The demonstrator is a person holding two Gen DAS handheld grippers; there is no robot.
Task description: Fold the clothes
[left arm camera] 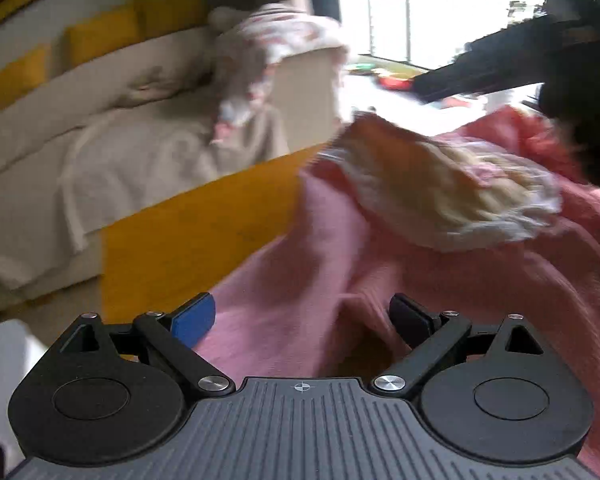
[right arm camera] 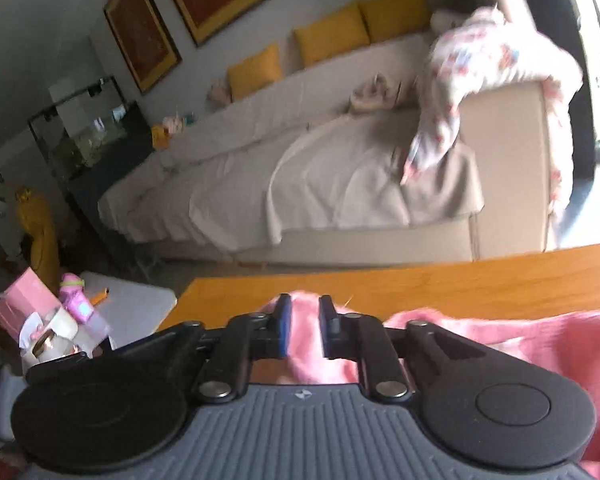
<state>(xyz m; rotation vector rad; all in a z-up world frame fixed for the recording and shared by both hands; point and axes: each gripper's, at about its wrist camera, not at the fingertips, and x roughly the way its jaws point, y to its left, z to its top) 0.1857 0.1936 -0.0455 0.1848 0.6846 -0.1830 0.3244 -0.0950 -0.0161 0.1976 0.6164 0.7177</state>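
Right wrist view shows the right gripper (right arm camera: 305, 330) clamped on soft pink knitted cloth (right arm camera: 540, 344), the left gripper (left arm camera: 302, 320) spread apart; that bunched fold could slip free.

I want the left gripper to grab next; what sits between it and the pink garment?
Nothing visible does. The left gripper is open with the pink garment directly between and ahead of its fingers. A white-frilled piece lies farther along the cloth.

Pink garment (left arm camera: 440, 300), cream-and-white frilled patch on it. Orange-yellow worktop (right arm camera: 460, 284). Beige sofa (right arm camera: 300, 168), mustard cushions (right arm camera: 332, 38), white floral-print cloth (right arm camera: 480, 64) over its arm.
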